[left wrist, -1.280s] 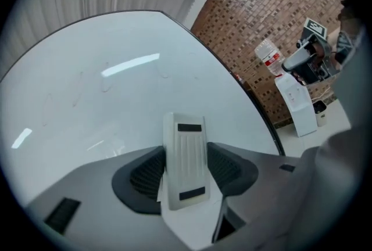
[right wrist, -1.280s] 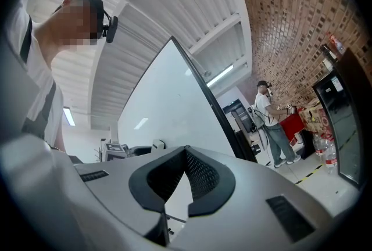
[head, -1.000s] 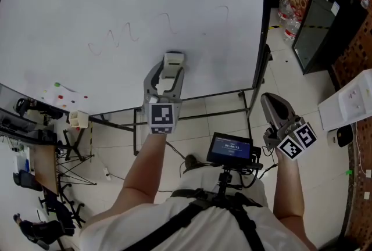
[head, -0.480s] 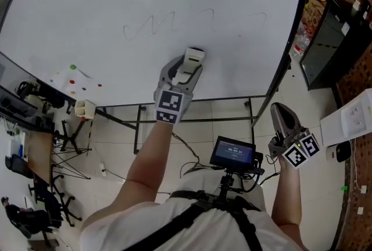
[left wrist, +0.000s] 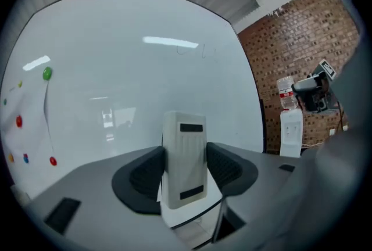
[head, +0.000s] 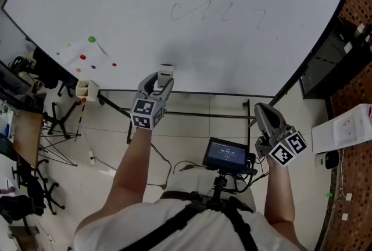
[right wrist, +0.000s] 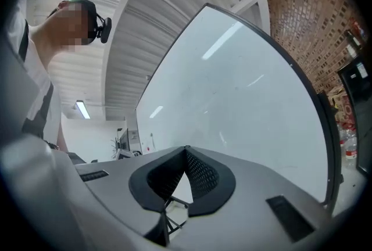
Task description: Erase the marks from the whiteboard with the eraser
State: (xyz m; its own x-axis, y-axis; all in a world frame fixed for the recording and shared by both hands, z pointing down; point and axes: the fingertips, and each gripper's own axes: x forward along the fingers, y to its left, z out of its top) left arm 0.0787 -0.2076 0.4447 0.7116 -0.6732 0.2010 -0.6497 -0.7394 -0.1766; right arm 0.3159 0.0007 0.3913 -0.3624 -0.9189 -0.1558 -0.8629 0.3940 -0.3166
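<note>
The left gripper (head: 163,80) squeezes the sides of the eraser (left wrist: 183,154), low at 6 o'clock on the whiteboard (head: 116,0); the marks (head: 218,11) sit up at 1 o'clock. It looks light and stiff, so this side hold should do. The right gripper (head: 265,113) is closed, empty.

I can read no words or numbers anywhere. The small screen (head: 228,154) at my chest shows a line of bright characters (too small to make out). The marks (head: 218,12) on the whiteboard (head: 116,0) are only wavy scribbles, not letters.
</note>
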